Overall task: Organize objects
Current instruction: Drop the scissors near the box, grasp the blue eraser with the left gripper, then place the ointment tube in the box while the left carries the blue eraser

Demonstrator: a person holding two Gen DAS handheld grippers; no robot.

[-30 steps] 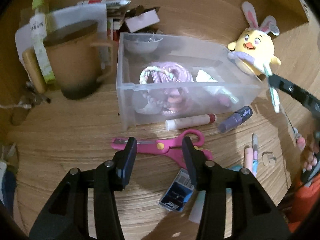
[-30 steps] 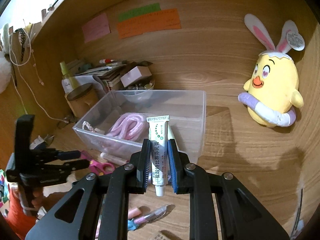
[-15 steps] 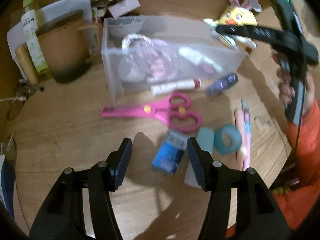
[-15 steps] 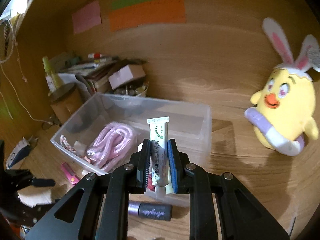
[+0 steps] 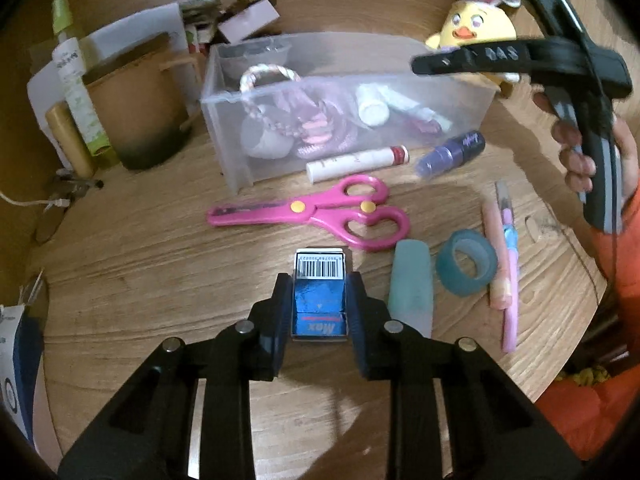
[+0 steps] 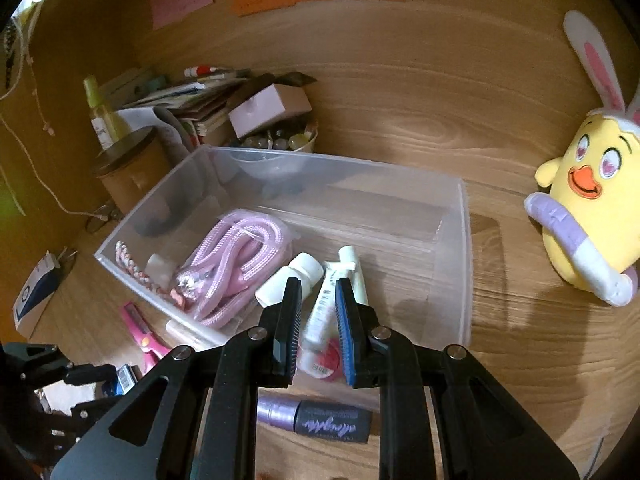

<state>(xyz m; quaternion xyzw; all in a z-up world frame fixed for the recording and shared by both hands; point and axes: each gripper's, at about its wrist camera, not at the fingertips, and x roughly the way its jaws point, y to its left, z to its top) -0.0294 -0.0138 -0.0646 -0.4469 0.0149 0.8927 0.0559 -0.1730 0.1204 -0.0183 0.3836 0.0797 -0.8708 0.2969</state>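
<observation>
My left gripper (image 5: 319, 284) is shut on a small blue box (image 5: 319, 296) with a barcode, low over the wooden table. My right gripper (image 6: 318, 290) is open above the clear plastic bin (image 6: 466, 240); the white tube (image 6: 326, 312) lies in the bin below its jaws, beside a white bottle (image 6: 288, 280) and a pink rope (image 6: 232, 256). The right gripper also shows in the left wrist view (image 5: 500, 56), over the bin (image 5: 224, 128).
On the table lie pink scissors (image 5: 320, 212), a white stick (image 5: 356, 158), a purple tube (image 5: 452, 154), a teal tape roll (image 5: 466, 266), a pale green eraser (image 5: 412, 284) and pink pens (image 5: 502, 248). A brown mug (image 5: 136, 108) stands left; a yellow plush chick (image 6: 588, 208) sits right.
My left gripper moved down to the blue box and closed on it. My right gripper moved over the bin, opened and let the white tube drop inside.
</observation>
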